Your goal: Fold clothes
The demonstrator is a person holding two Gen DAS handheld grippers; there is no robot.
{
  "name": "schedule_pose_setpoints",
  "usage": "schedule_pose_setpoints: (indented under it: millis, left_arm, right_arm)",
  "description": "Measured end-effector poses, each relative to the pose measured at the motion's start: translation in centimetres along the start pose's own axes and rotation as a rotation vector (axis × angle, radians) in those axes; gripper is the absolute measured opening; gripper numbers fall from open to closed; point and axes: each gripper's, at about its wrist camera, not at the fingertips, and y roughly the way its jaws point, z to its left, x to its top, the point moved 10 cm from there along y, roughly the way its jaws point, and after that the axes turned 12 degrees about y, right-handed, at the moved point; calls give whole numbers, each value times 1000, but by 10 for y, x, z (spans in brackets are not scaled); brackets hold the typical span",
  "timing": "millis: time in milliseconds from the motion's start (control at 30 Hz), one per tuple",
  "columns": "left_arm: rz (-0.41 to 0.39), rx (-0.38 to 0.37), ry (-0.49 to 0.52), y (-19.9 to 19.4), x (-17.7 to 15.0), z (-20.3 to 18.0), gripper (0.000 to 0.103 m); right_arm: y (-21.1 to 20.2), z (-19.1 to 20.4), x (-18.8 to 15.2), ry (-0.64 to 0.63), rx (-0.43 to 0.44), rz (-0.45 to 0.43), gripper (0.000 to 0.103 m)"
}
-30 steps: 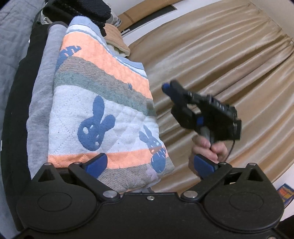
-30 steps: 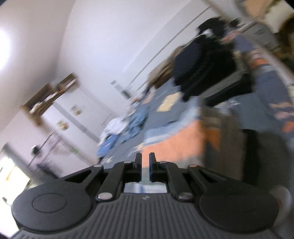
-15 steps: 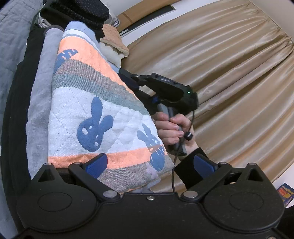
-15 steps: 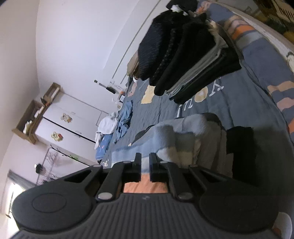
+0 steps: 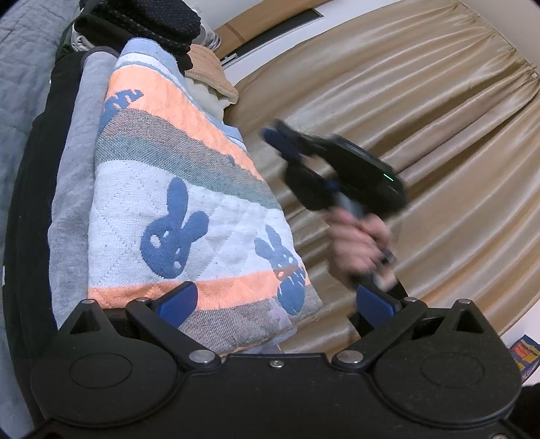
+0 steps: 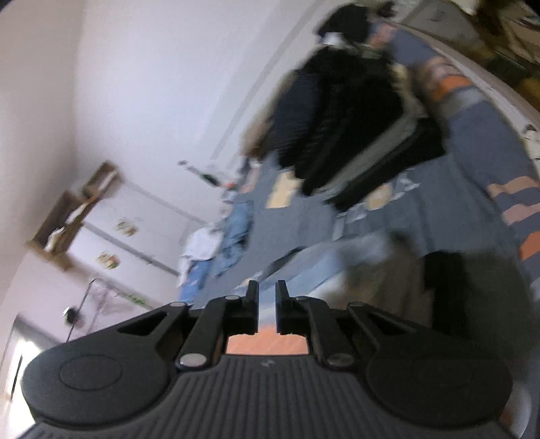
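Two grippers show. The left gripper [image 5: 275, 300] is spread wide, one blue finger [image 5: 177, 299] against the near edge of the folded rabbit-print blanket [image 5: 182, 216], holding nothing. The right gripper [image 5: 287, 148], blurred, hangs beside the blanket before the curtain [image 5: 422, 118]; in its own view [image 6: 267, 297] the fingers stand nearly closed, empty. The blanket lies on dark clothes [image 5: 30, 202].

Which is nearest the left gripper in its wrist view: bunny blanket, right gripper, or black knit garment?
1. Bunny blanket: between the left gripper fingers, left side.
2. Right gripper: ahead, right of the blanket.
3. Black knit garment: farthest, top left.
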Motion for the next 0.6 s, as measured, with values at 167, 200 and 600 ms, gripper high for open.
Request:
schedule_pose_setpoints:
  millis: [167, 200, 600]
  left_arm:
    - [-5, 3, -2, -3, 0, 0, 101]
    - [-6, 3, -5, -3, 2, 1, 101]
    - [9, 8, 9, 0, 3, 0, 102]
  right_arm:
    - [-19, -13, -62, -9, -18, 36, 9]
    - [-23, -16, -74, -10, -22, 44, 9]
    - [-62, -48, -135, -27, -38, 33, 4]
